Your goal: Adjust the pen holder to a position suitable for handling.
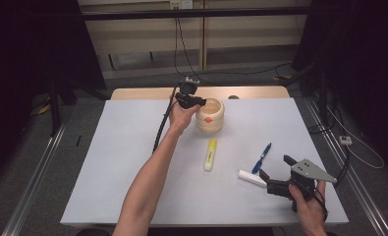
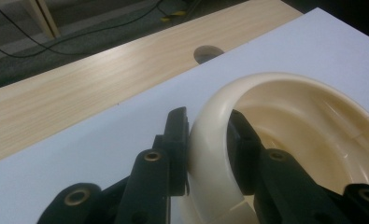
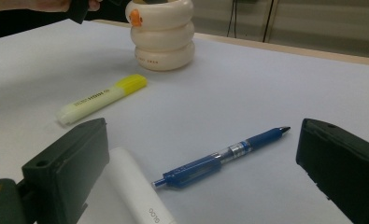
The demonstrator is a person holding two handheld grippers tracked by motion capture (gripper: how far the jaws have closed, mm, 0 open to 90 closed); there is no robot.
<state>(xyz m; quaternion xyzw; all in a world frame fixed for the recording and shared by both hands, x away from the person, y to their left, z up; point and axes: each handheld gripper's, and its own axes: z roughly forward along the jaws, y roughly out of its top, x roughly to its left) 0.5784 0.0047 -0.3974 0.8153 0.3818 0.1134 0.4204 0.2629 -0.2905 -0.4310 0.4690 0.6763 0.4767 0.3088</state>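
Cream ringed pot standing upright toward the far middle of the white surface, near the far edge where the bare wooden strip begins. Left gripper at the pot's left rim, jaws clenched on the rim wall: one jaw outside, one inside, both pressed against it in the left gripper view. Orange mark on the pot's side facing the near edge.

Yellow highlighter lying just on the near side of the pot, apart from it, pointing roughly toward it. Blue pen to the right of the highlighter, well apart, slanted. White tube near the pen's lower end, just beside the right gripper.

Right gripper resting low near the right near corner, jaws spread wide and released, gripping nothing; white tube beside one jaw, pen lying between the two in the right gripper view.

Wide bare stretch of surface left of the forearm and along the near edge; more open room right of the pot toward the right edge.
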